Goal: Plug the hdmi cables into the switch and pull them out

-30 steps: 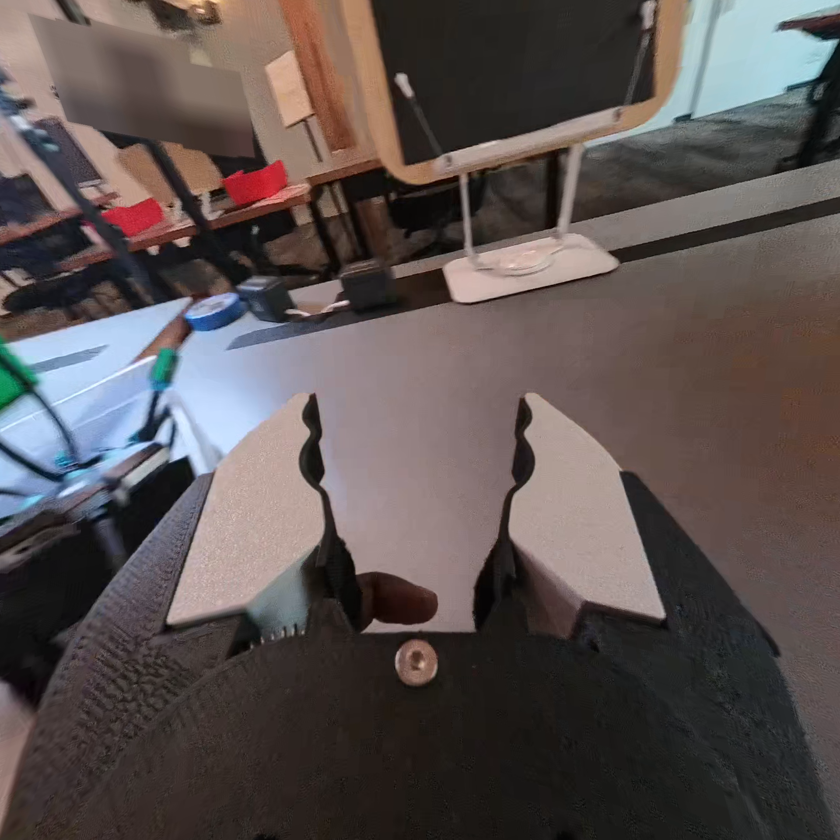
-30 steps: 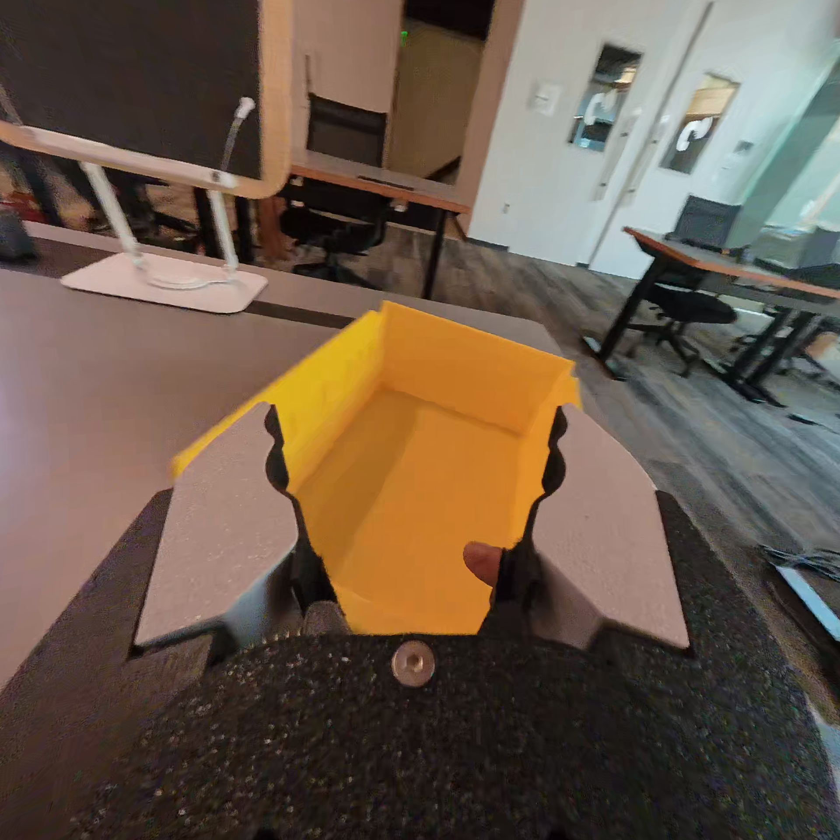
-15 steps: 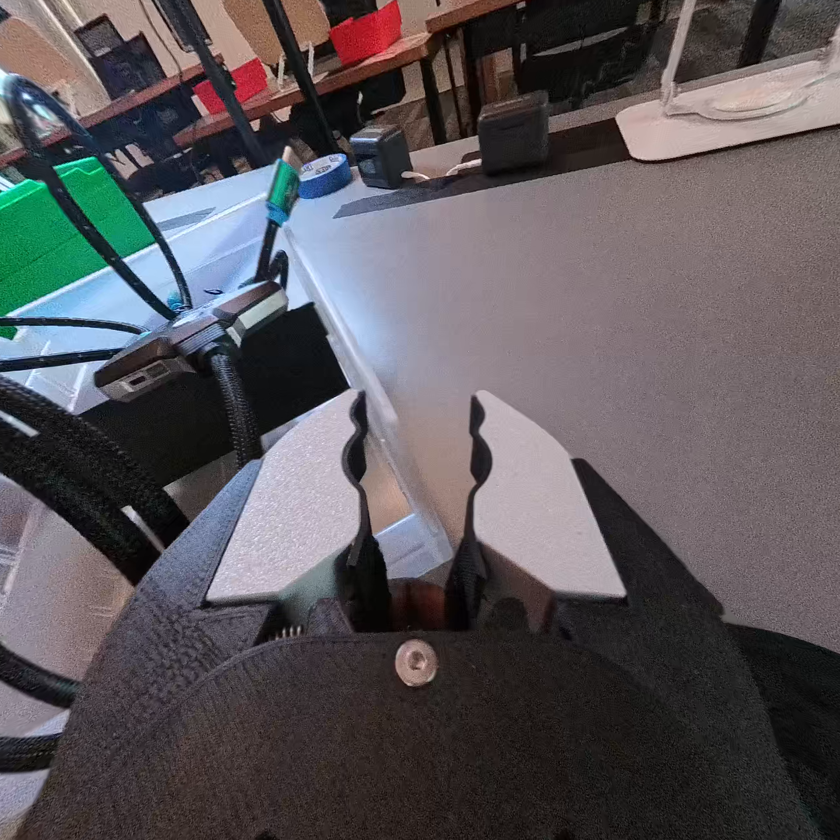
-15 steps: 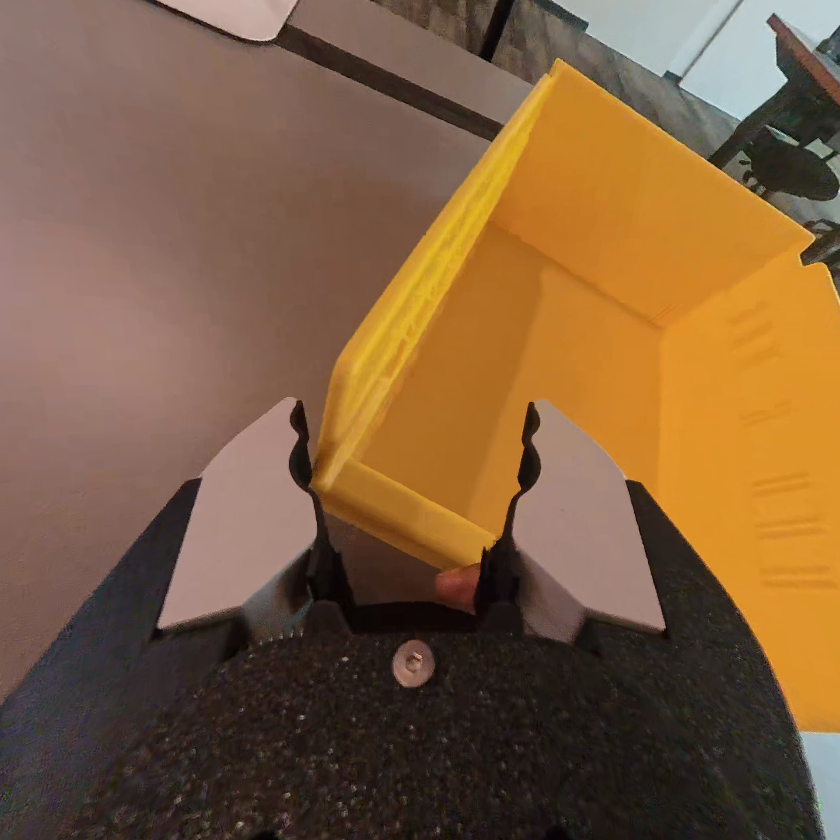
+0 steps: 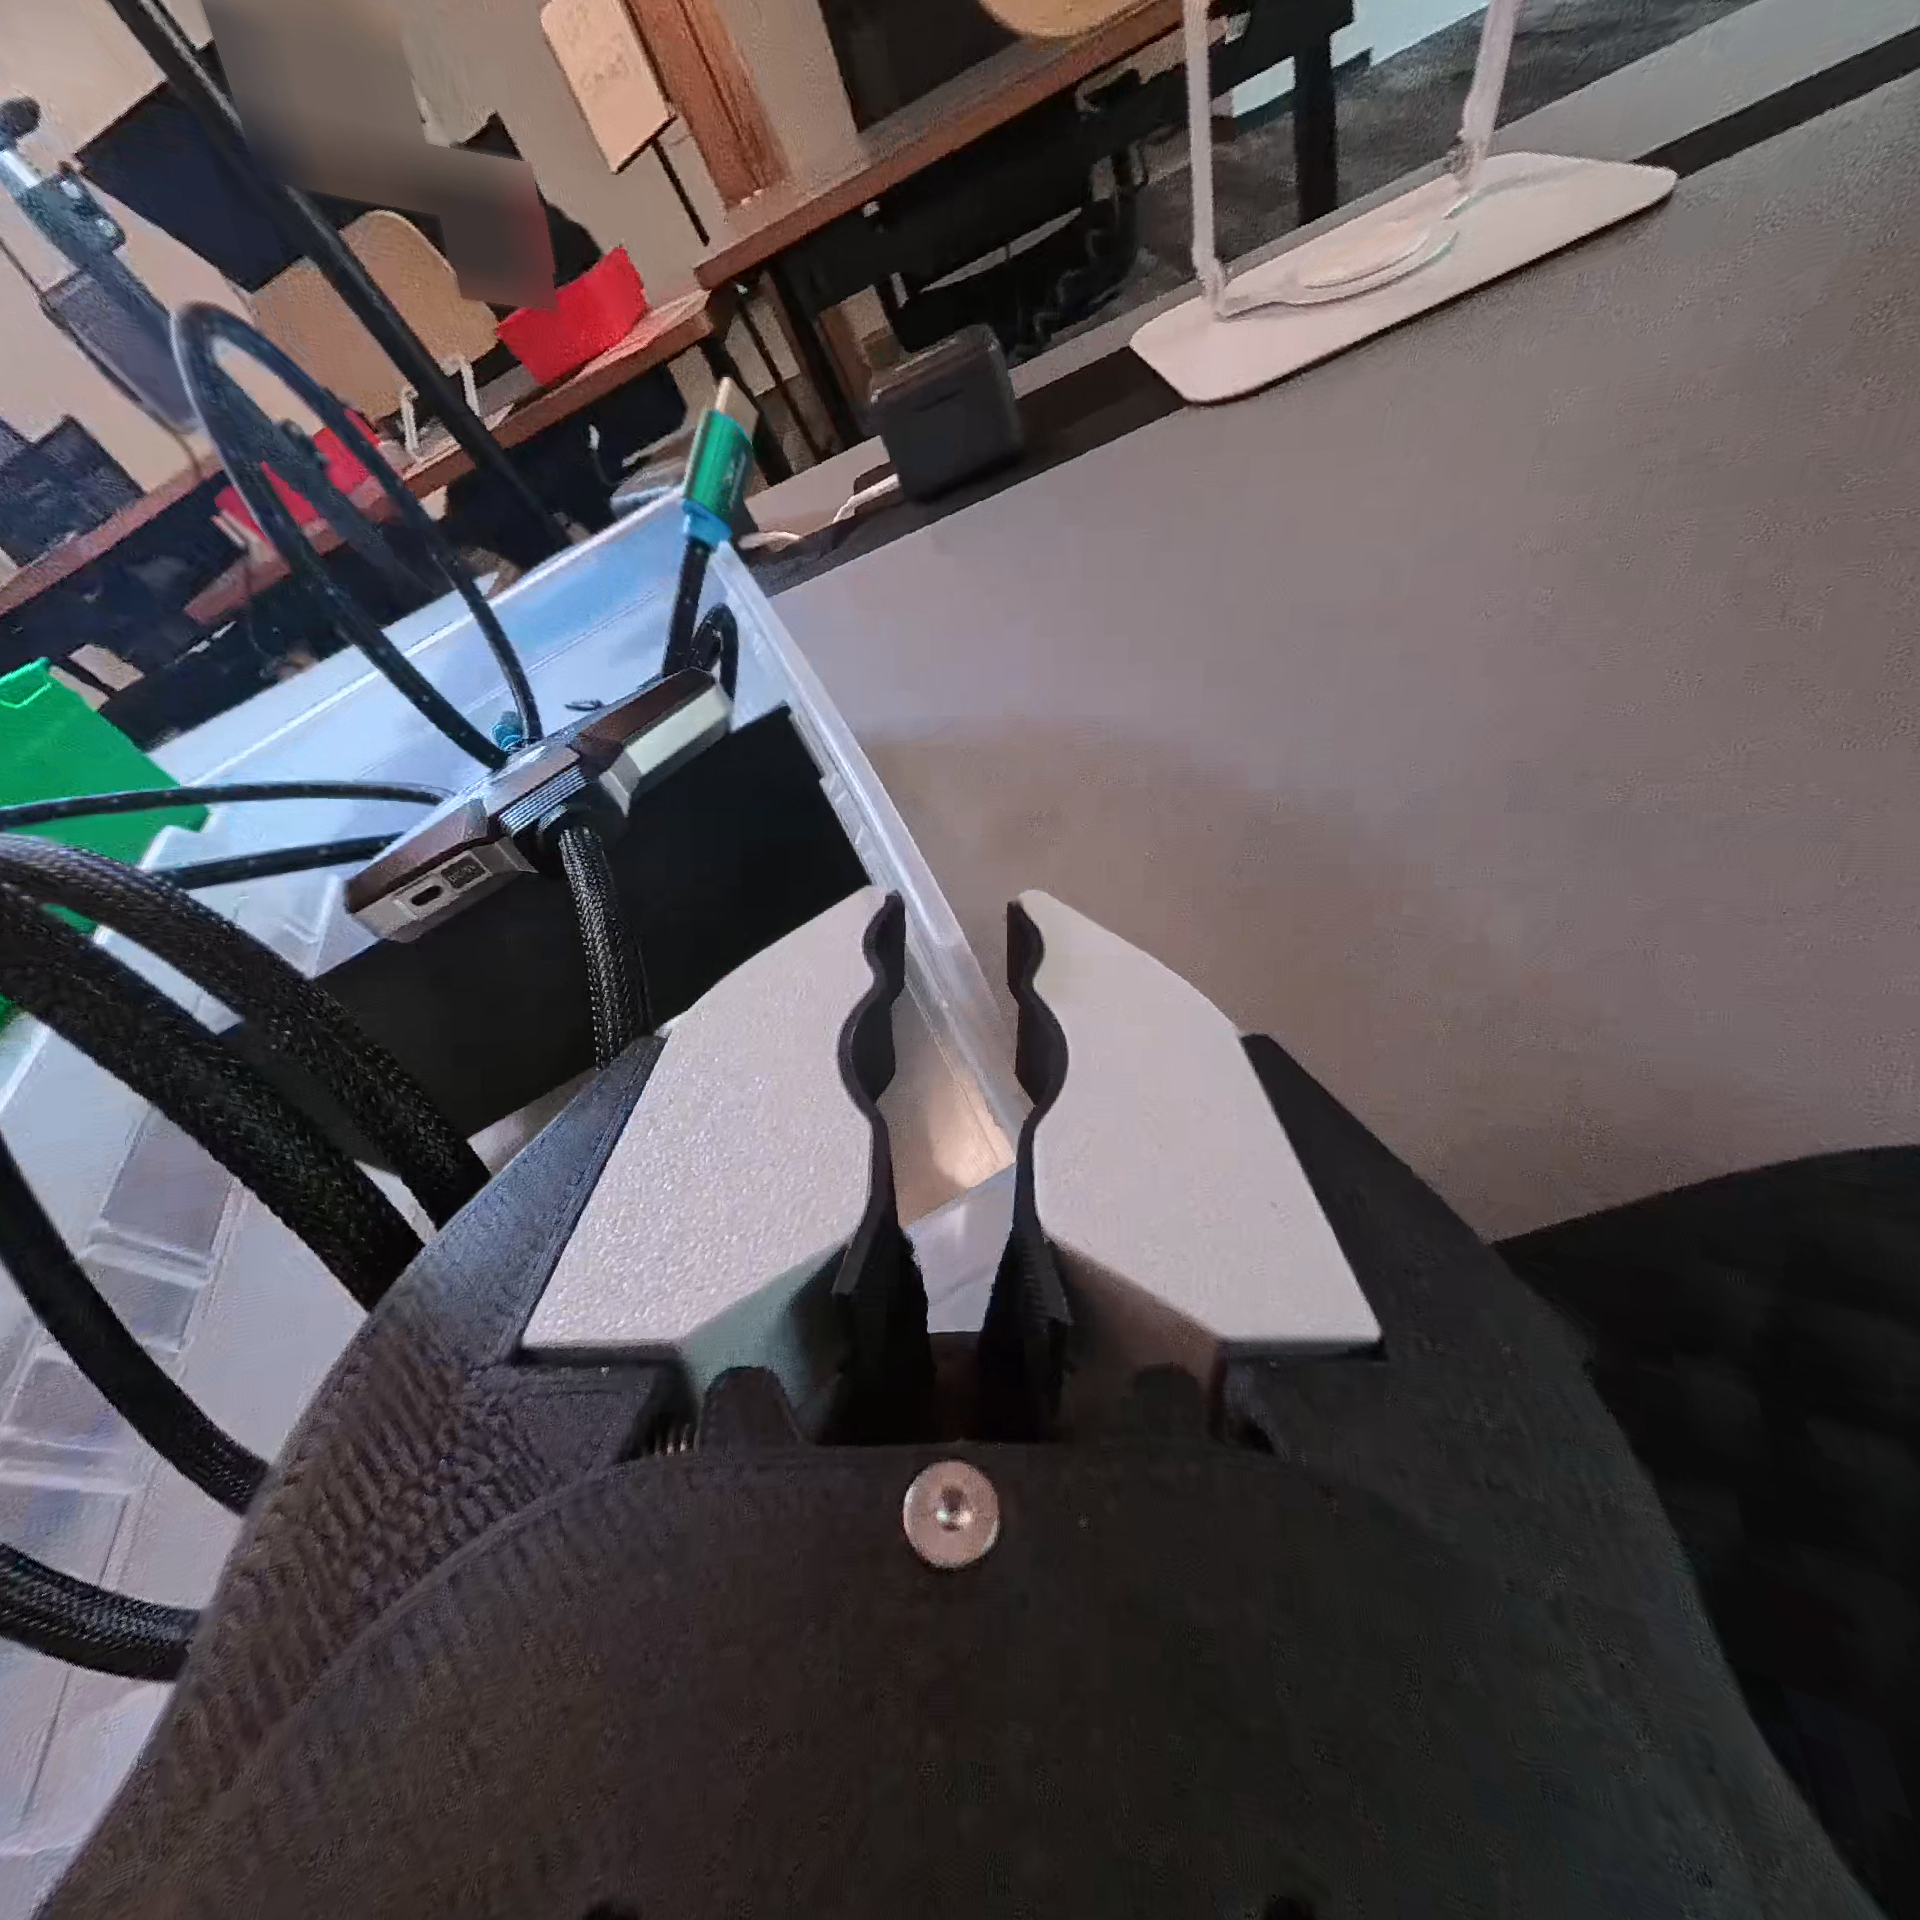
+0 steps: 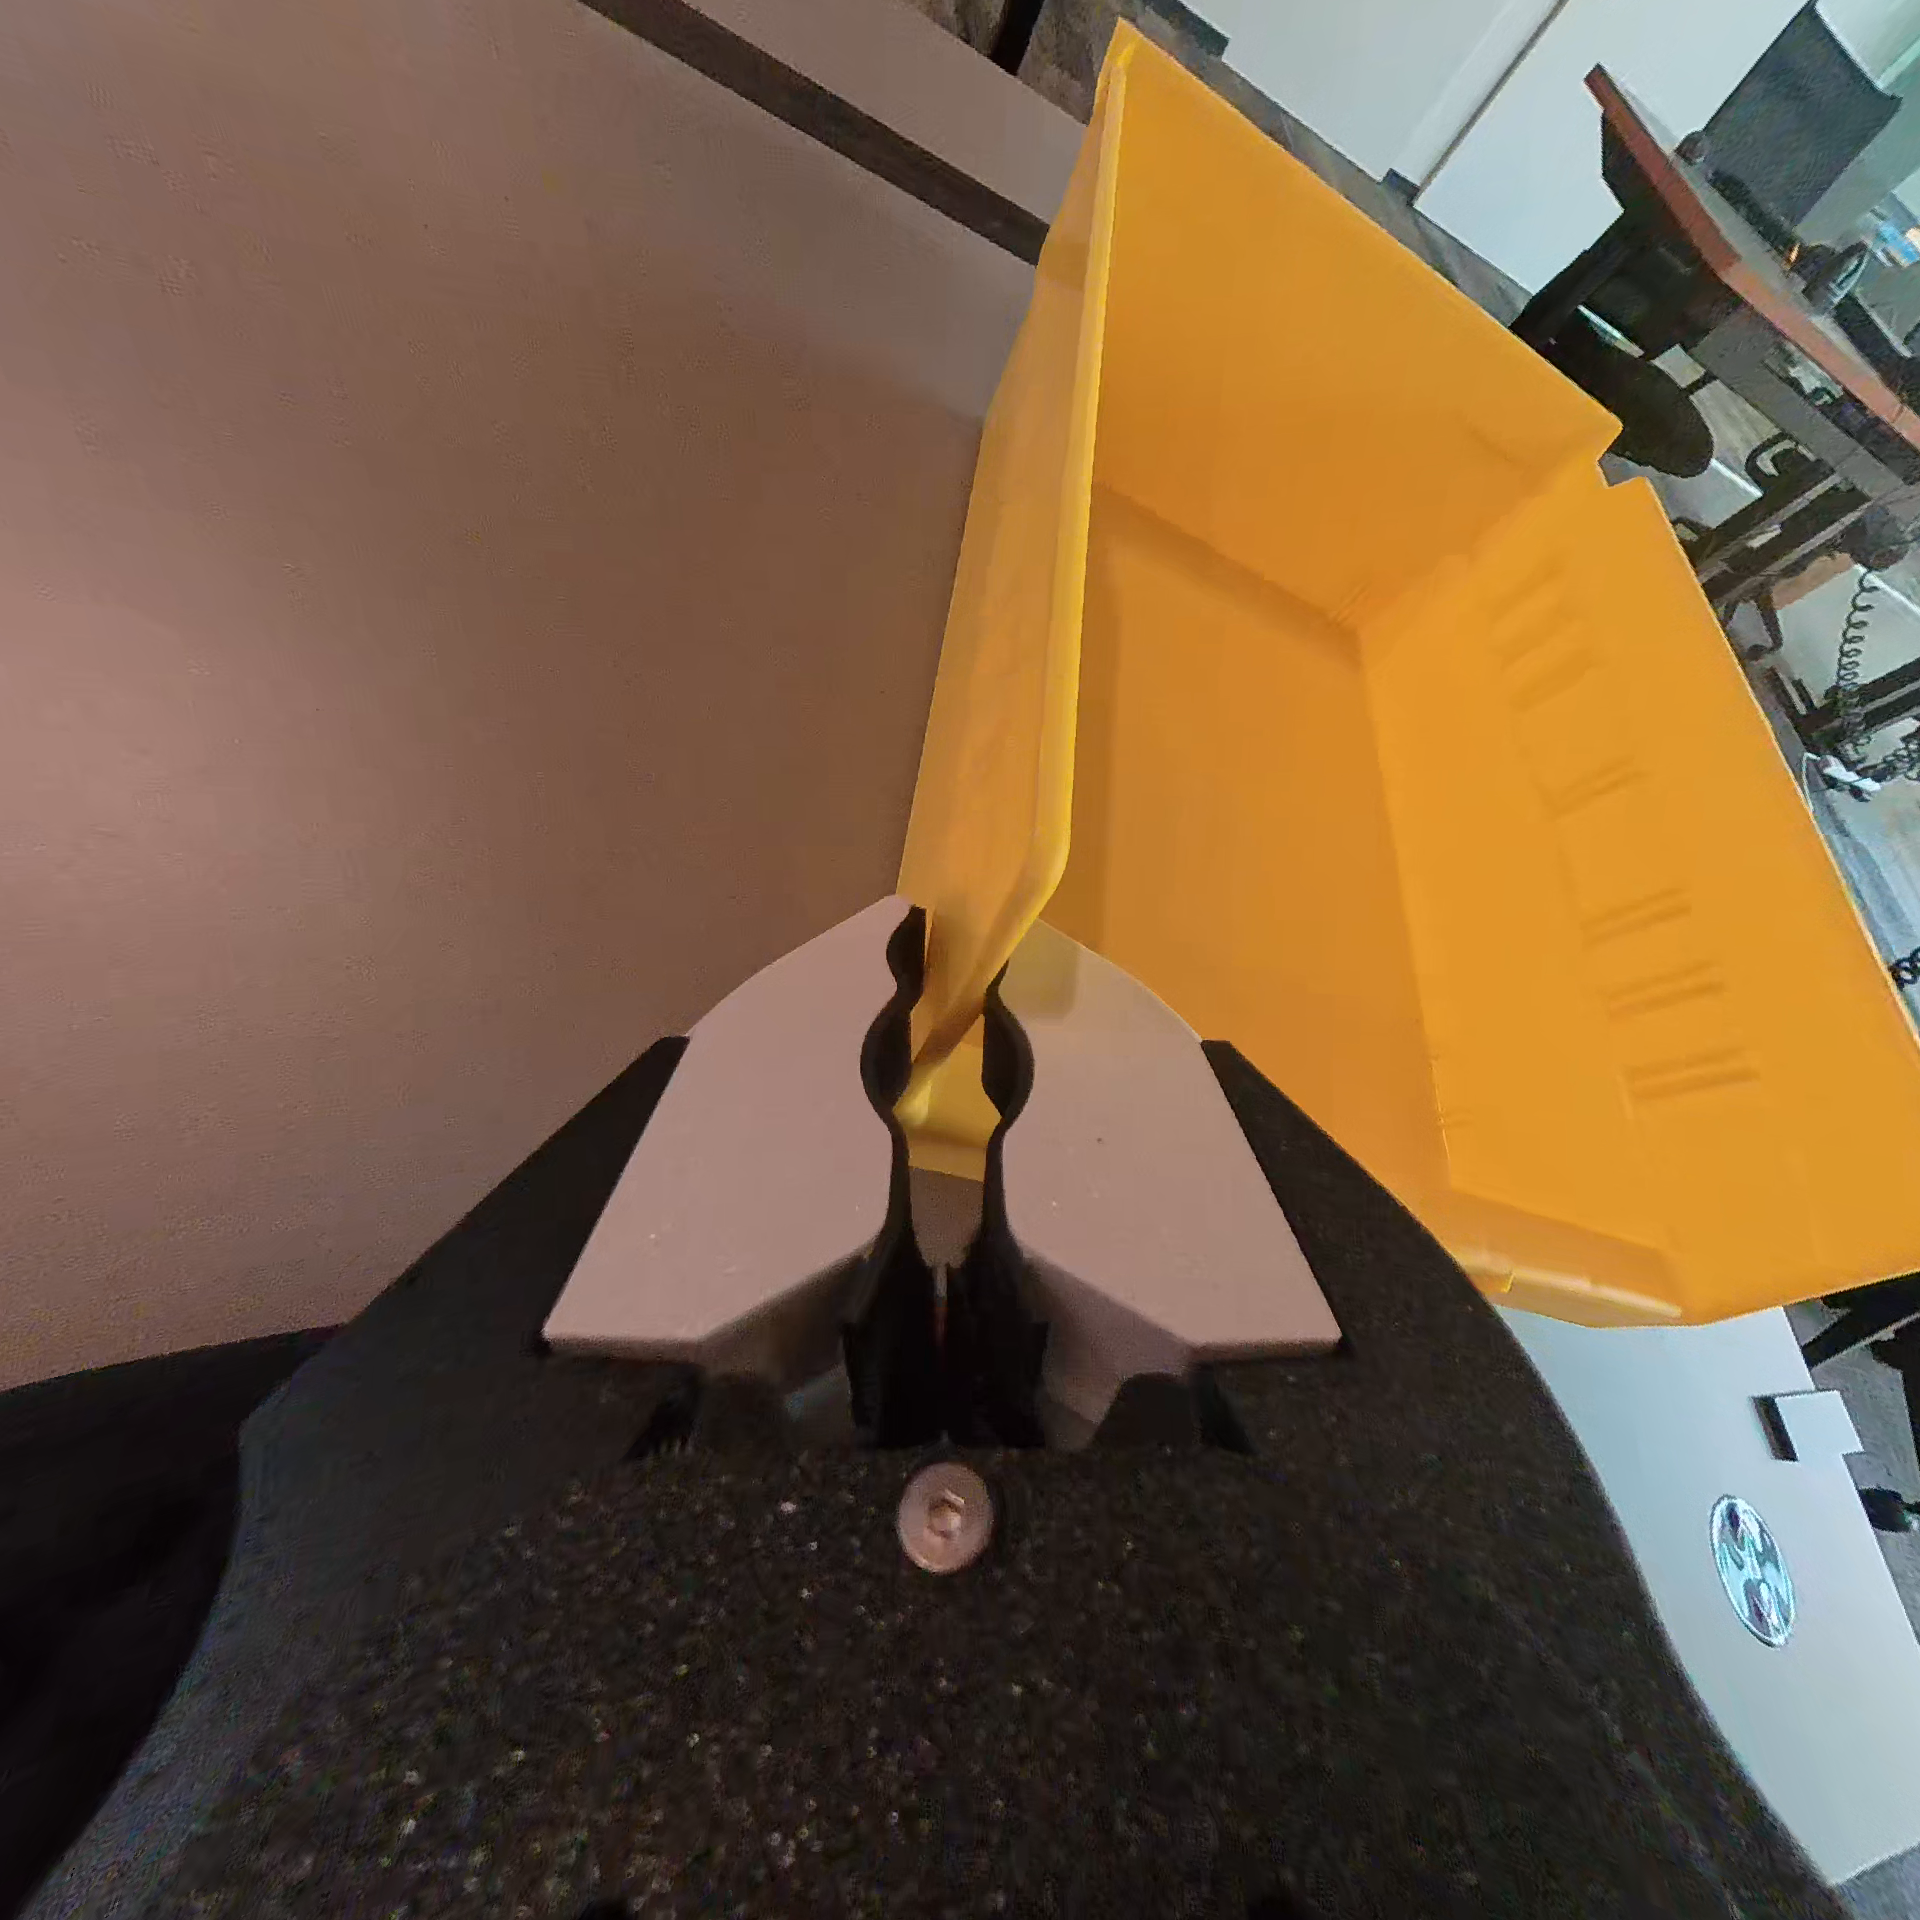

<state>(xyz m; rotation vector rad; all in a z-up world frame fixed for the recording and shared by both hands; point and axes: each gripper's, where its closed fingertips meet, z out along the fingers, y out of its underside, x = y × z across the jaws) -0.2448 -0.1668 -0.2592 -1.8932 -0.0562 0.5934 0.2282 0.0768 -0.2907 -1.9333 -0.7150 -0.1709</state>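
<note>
The left gripper is clamped on the near right rim of a clear bin. Left of it and farther in, the switch sits with black cables attached. The right gripper pinches the yellow bin at its near left wall.

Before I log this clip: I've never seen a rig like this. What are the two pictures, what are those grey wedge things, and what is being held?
No robot arm here: a person carries one handheld gripper in each hand, and each picture comes from a camera looking forward along that gripper's two grey fingers.

The left gripper has its jaws closed around the rim of a clear plastic bin. Inside that bin sit a black HDMI switch and braided black cables; one green-tipped plug sticks up free.

The right gripper has its jaws shut on the corner of the side wall of an empty yellow bin.

Both bins rest on a grey table. Neither gripper holds a cable.
</note>
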